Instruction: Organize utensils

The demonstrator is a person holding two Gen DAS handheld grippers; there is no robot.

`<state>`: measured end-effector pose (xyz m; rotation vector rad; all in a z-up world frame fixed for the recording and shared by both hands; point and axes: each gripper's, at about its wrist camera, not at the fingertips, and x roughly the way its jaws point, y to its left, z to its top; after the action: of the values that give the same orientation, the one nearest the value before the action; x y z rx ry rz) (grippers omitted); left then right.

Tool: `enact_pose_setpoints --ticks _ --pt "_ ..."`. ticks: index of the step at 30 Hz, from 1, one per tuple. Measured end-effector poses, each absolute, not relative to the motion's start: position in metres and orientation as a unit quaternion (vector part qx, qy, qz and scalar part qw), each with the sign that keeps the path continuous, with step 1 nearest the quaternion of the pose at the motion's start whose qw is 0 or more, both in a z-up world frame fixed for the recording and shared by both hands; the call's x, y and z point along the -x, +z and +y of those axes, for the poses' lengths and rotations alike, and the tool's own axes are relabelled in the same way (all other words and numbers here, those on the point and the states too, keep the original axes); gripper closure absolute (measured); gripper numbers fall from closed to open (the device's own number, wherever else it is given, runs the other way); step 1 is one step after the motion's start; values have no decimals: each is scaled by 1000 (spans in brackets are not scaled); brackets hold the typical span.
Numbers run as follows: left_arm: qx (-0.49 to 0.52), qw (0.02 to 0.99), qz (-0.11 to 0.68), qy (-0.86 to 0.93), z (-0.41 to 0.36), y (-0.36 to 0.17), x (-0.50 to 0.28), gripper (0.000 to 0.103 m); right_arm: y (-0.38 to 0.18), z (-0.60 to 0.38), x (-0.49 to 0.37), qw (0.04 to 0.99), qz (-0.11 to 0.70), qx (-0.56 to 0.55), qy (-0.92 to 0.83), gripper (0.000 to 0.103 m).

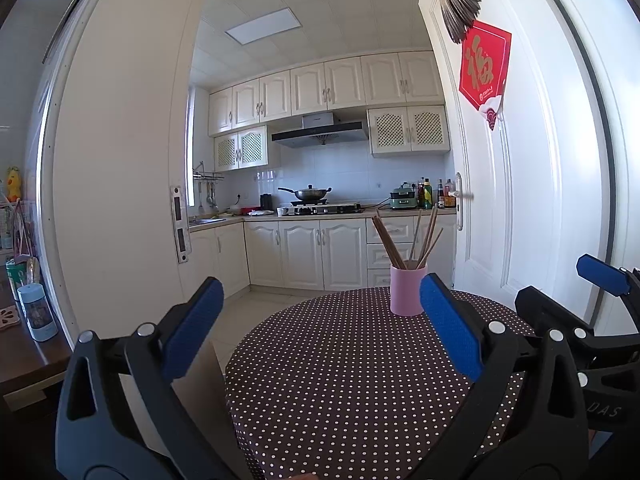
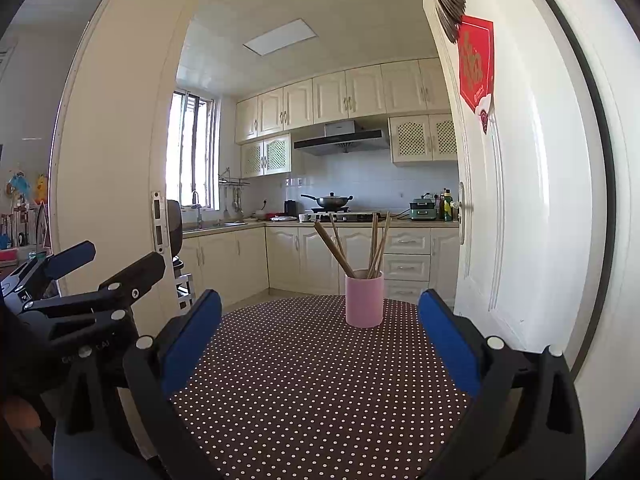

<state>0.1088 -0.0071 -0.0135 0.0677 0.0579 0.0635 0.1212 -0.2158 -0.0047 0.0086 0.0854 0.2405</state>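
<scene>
Legible writing: gold character 福 on the red diamond door hanging, smaller print beneath it too small to read; partial letters "DAS" on the black body of the right gripper as seen at the edge of the left wrist view, rest cut off; faint lettering on the left gripper body in the right wrist view, not readable. Left gripper held low and level over the near edge of the round table with brown white-dotted cloth, blue pads spread wide, nothing between them. Right gripper alongside at similar height, pointed the same way, blue pads likewise spread wide and empty. Each gripper visible in the other's view, side by side, apart. Pink cup upright at the far side of the table, ahead of both grippers and well clear of the pads. Wooden chopsticks standing in the cup, fanned out, leaning left and right against the rim. Kitchen behind through the open white door: wok on the stove, bottles on the counter, labels unreadable.
</scene>
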Motion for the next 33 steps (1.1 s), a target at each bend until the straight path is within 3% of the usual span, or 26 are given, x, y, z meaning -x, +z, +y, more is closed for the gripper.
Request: enact_pose_setpoints --ticks 33 --pt "-36 998 30 43 -10 -13 -112 7 -5 -215 -126 991 55 -12 122 8"
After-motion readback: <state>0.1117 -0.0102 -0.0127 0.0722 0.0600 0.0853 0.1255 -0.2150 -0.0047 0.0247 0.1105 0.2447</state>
